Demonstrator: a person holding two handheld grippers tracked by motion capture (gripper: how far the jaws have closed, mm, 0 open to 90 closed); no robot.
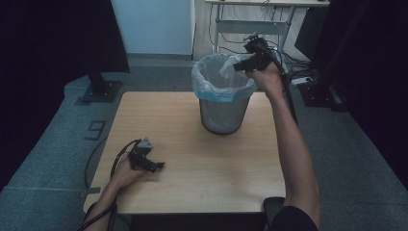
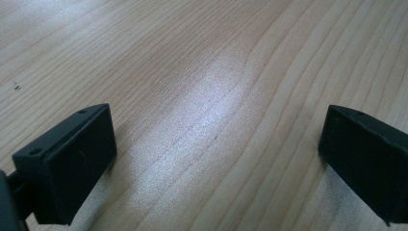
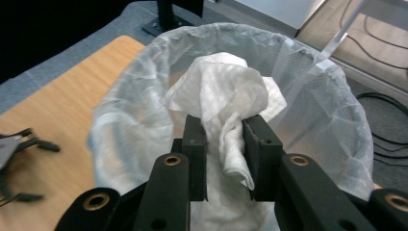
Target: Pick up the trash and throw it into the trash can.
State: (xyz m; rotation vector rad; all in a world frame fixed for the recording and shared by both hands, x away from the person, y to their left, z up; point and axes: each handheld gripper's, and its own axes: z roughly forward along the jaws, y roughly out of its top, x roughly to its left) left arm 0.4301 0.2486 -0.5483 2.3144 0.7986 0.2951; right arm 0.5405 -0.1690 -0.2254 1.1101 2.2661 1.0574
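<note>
A wooden tabletop (image 1: 192, 168) stands on grey carpet, with a mesh bin (image 1: 223, 113) at its far edge. The right tongs (image 3: 224, 144) are clamped on a crumpled white tissue (image 3: 223, 91), which hangs directly above the bin's plastic liner (image 3: 332, 110). I think the step in hand is dropping it. To do this well, keep the tongs centred over the opening, open them fully, and let the tissue fall without touching the rim. The left tongs (image 2: 216, 159) rest wide open on the tabletop, holding nothing, well apart from the bin.
</note>
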